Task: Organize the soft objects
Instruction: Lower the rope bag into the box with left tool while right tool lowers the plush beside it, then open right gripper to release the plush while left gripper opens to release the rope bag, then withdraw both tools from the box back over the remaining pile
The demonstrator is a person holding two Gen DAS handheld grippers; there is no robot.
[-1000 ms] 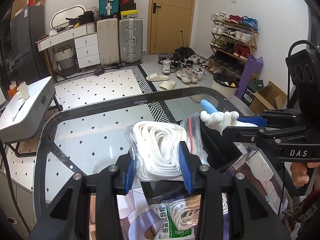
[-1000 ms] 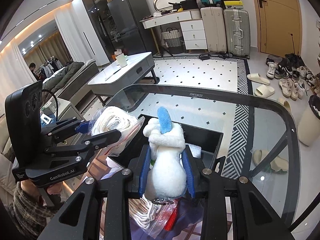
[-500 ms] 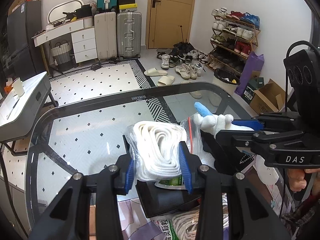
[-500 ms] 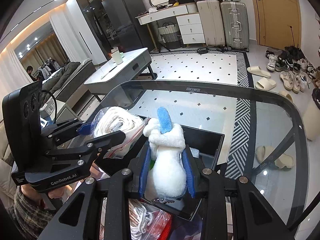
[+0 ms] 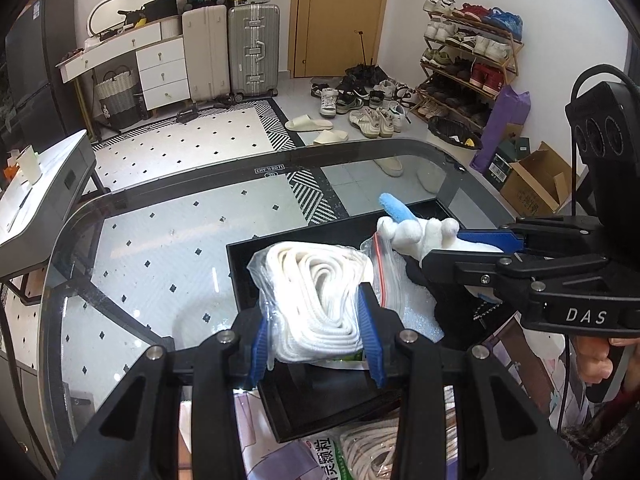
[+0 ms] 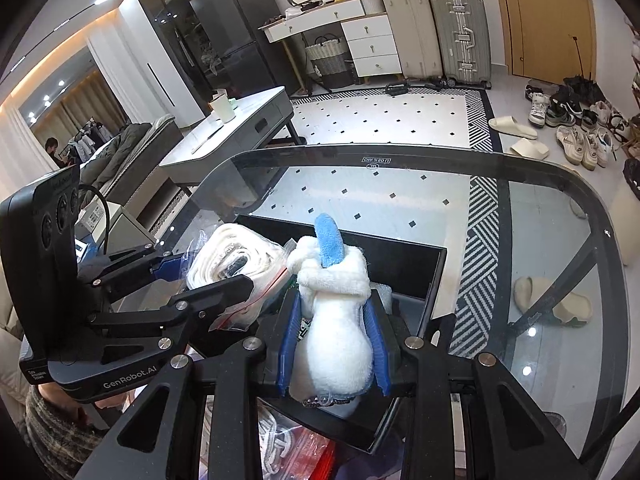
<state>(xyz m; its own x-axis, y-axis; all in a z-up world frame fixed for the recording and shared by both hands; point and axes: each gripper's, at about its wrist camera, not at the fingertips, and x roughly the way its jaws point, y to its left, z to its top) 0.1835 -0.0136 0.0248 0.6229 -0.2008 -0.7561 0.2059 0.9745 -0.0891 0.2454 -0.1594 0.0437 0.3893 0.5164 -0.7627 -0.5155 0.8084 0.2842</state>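
The bag of white rope (image 5: 316, 300) is squeezed in the left claw (image 5: 316, 330) and the plush toy (image 6: 336, 320) in the right claw (image 6: 334, 350), both over the black tray (image 5: 296, 408) on the tabletop (image 5: 168, 248), so next I think they go down inside and get let go.

A tan wooden door (image 5: 335, 16) stands in the white back wall. Left of it are two tall hard-shell suitcases (image 5: 232, 52) and a white drawer unit (image 5: 162, 70); right of it, a wooden shoe rack (image 5: 468, 56). Before it lies a white, black-diamond rug (image 5: 188, 136).
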